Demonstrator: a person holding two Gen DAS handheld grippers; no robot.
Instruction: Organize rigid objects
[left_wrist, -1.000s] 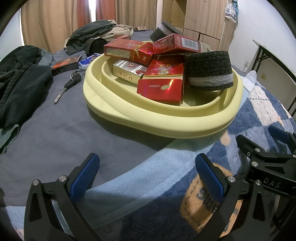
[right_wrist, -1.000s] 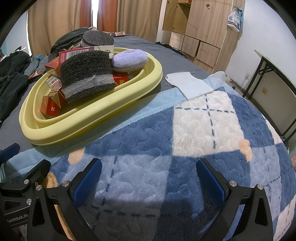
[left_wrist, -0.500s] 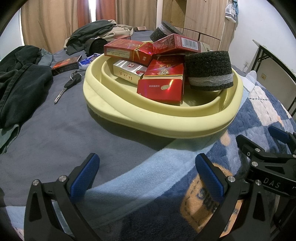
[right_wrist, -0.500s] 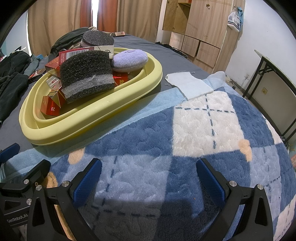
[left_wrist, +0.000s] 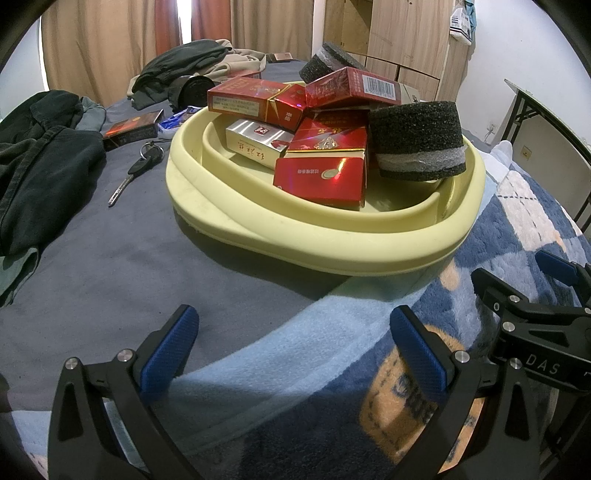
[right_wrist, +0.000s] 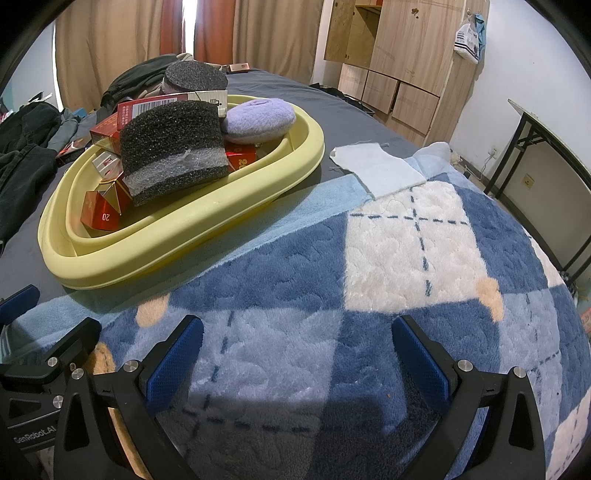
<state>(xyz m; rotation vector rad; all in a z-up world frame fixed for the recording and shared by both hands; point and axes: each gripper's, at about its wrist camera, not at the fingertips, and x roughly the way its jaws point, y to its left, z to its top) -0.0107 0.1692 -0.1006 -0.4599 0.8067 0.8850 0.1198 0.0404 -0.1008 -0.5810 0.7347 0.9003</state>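
A pale yellow tray sits on the bed. It holds several red cigarette boxes, a silver box, two black foam blocks and a purple pad. My left gripper is open and empty, low over the bedding in front of the tray. My right gripper is open and empty over the blue checked blanket, right of the tray. A dark red box and a key lie on the grey sheet left of the tray.
Dark clothes are piled at the left, more clothes behind the tray. A pale blue cloth lies right of the tray. Wooden cabinets stand behind, and a black table frame at the right.
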